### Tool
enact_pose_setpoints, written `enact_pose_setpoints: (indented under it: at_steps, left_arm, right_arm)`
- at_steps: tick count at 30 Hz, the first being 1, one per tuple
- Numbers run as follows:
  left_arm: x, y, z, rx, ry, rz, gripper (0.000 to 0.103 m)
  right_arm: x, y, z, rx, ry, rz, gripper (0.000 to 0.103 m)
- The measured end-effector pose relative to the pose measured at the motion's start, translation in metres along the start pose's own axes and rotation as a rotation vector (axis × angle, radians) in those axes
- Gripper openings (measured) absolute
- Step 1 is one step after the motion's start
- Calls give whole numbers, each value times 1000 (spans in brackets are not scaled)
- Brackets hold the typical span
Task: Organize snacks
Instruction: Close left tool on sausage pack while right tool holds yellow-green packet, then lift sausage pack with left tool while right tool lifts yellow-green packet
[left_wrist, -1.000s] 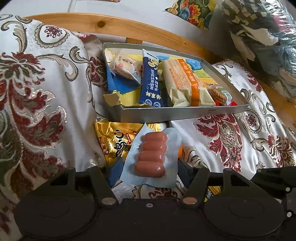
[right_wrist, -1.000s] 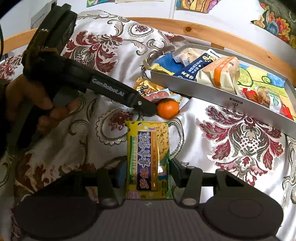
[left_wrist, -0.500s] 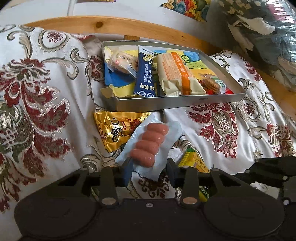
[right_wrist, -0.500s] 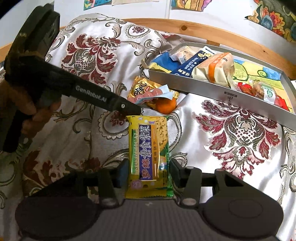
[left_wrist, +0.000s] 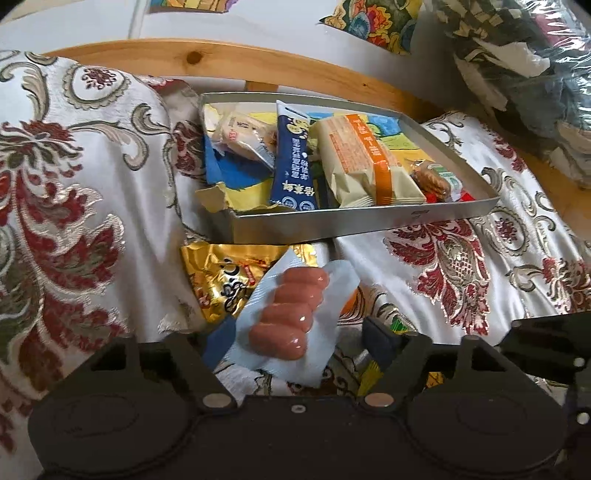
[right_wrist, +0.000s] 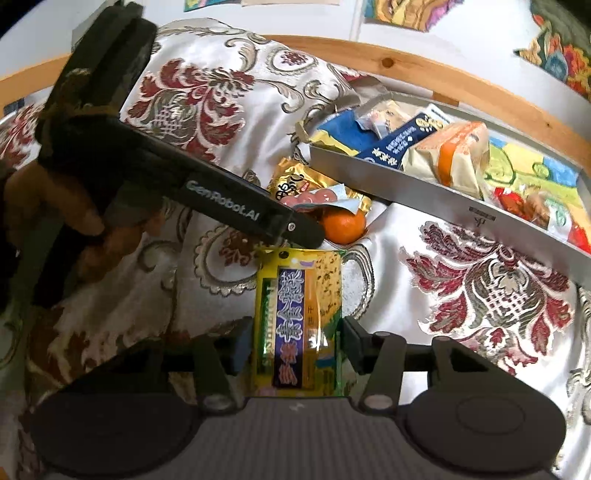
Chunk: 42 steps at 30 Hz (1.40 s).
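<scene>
left claw (left_wrist: 295, 341) spread wide around sausage pack (left_wrist: 291, 314), fingers not pressing it | right claw (right_wrist: 291, 341) parted beside yellow cracker packet (right_wrist: 299, 325) on bedspread (right_wrist: 480, 295) | orange (right_wrist: 343, 227), gold packet (left_wrist: 221, 280) before snack tray (left_wrist: 369, 221)
</scene>
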<state>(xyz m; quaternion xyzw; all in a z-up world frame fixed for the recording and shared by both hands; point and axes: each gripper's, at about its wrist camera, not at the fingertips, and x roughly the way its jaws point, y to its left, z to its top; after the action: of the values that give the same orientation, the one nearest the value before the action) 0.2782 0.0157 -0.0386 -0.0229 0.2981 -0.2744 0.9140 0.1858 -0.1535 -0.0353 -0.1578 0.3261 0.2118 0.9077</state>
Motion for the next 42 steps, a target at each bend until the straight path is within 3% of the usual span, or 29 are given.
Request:
enact_pose_setpoints:
  at_steps: [4, 7, 11, 18, 24, 31, 33, 34, 38, 42]
  left_arm:
    - [5, 4, 3, -28, -5, -17, 83]
    - [8, 5, 4, -41, -2, 17, 61]
    - [4, 12, 6, -91, -23, 2, 47]
    - [-5, 4, 7, -67, 0, 27, 42]
    - [-24, 3, 6, -168, 8, 12, 38]
    - [-47, -11, -5, -196, 33, 49, 36]
    - [-55, -16, -9, -201, 39, 61, 23]
    - [-59, -19, -12, -201, 38, 80, 22]
    - [-62, -21, -20, -236, 31, 98, 22]
    - [-57, -21, -22, -208, 21, 109, 22]
  right_arm:
    - [5, 0, 1, -6, 2, -4, 56]
    - [5, 0, 0, 0, 5, -6, 56]
    - [6, -1, 3, 8, 10, -8, 57]
    - [3, 0, 5, 17, 11, 0, 53]
    - [-10, -7, 4, 75, -7, 4, 52]
    - [-28, -12, 1, 120, -50, 0, 52]
    - [-31, -14, 1, 129, -61, 1, 52]
    - [-31, -15, 2, 134, -63, 2, 52]
    - [-27, -19, 4, 140, -40, 6, 52]
    - [-20, -27, 3, 165, -20, 10, 53]
